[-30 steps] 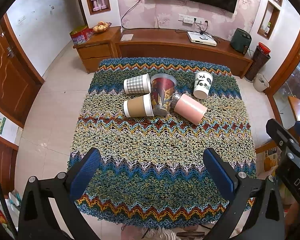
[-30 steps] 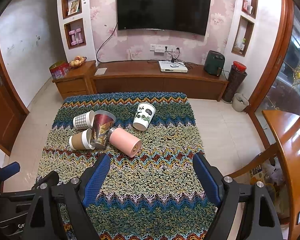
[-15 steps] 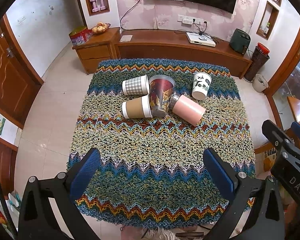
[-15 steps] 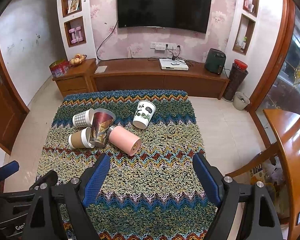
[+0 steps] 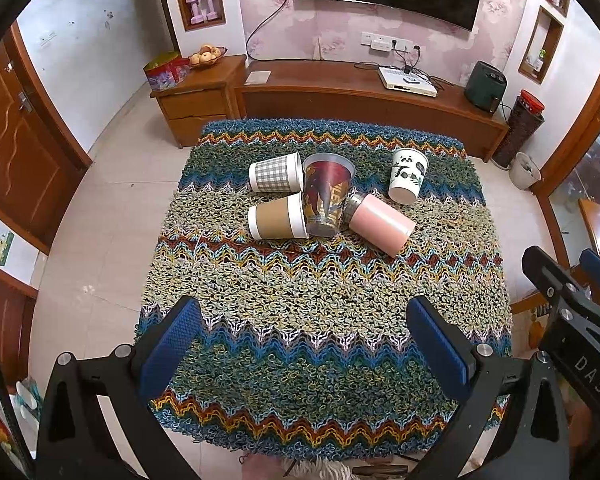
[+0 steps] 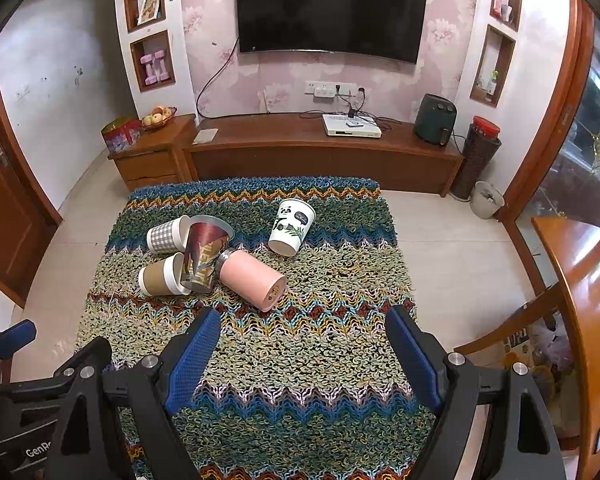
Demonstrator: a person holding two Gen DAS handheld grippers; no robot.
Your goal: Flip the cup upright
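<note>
We note a table under a shaggy zigzag-knit cloth (image 5: 324, 320), banded green, blue, red and yellow, filling the middle of both wrist views. Our left gripper (image 5: 300, 340) hangs over the cloth's near edge with its blue-padded fingers spread wide, nothing between them; the right gripper (image 6: 300, 344) is the same, fingers wide apart over the near half, holding nothing, its body showing at the right edge of the left view. All five cups sit in the far half, well apart from both grippers. The tall printed cup (image 5: 327, 196) stands mouth up, leaning slightly, in the middle of a cluster. The pink cup (image 5: 380, 224) lies on its side just right of it, its base towards the near right, its metal rim at the printed cup; we cannot tell if they touch. The brown-sleeved cup (image 5: 278, 216) lies on its side against the printed cup's near left. The checked cup (image 5: 276, 172) lies on its side just beyond that, also by the printed cup. The panda cup (image 5: 407, 176) stands alone on the far right, wider end up, tilted slightly.
</note>
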